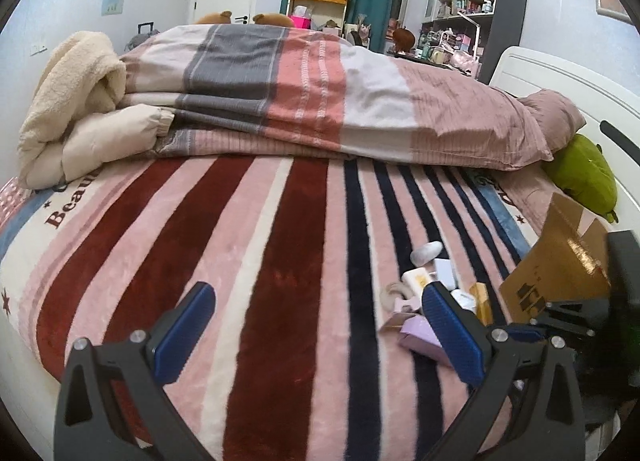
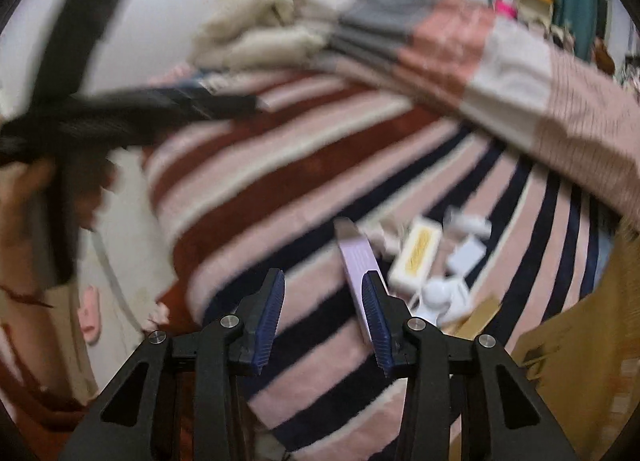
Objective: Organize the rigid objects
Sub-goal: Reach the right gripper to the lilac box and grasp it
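Observation:
A small pile of rigid items lies on the striped blanket (image 1: 280, 241): a lilac box (image 1: 420, 337), a white and yellow box (image 1: 416, 279), a white oval piece (image 1: 426, 251) and a gold box (image 1: 482, 299). My left gripper (image 1: 320, 297) is wide open above the blanket, its right finger (image 1: 448, 325) in front of the pile. In the blurred right wrist view my right gripper (image 2: 324, 289) is open with nothing between its pads. The lilac box (image 2: 356, 261) lies just beyond its right finger, with the white and yellow box (image 2: 416, 253) further right.
An open cardboard box (image 1: 560, 261) stands right of the pile, also seen as the cardboard box (image 2: 580, 361). A folded quilt (image 1: 320, 93) and cream bedding (image 1: 72, 93) cover the far half of the bed. A green plush (image 1: 584, 177) leans on the white headboard (image 1: 560, 73).

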Demonstrator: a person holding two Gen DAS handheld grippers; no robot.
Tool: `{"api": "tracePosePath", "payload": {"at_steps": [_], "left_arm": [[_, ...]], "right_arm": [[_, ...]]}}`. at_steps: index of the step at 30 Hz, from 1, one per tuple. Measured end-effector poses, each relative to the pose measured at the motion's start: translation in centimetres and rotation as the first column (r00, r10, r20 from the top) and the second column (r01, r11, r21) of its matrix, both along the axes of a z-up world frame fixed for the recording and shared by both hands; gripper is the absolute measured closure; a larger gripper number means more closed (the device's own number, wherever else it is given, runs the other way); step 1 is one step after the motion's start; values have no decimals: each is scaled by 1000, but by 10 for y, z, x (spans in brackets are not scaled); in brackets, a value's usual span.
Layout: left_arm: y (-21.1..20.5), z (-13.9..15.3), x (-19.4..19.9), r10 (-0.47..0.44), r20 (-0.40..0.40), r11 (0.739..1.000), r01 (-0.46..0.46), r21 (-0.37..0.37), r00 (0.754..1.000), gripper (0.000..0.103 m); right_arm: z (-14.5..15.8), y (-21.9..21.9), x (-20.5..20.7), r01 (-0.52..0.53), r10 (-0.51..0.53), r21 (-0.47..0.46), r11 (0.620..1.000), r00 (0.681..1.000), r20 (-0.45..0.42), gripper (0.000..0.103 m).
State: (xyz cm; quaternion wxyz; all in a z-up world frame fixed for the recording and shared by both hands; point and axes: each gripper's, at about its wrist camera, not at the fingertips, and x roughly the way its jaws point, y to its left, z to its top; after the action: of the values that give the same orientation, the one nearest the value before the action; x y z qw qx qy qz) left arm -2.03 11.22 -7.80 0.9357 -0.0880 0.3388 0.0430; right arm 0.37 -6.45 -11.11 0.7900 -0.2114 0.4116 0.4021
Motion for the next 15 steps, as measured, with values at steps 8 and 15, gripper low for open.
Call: {"api": "tracePosePath", "payload": {"at_steps": [8, 15], "left_arm": [[5, -8, 1, 4, 6, 999, -5, 49, 1000, 0], [3, -20, 9, -104, -15, 990, 102, -101, 994, 0]], "right_arm": [[-58, 2, 35, 51, -53, -135, 990, 998, -17, 68], [-60, 1, 50, 41, -49, -96, 995, 995, -85, 82]]}}
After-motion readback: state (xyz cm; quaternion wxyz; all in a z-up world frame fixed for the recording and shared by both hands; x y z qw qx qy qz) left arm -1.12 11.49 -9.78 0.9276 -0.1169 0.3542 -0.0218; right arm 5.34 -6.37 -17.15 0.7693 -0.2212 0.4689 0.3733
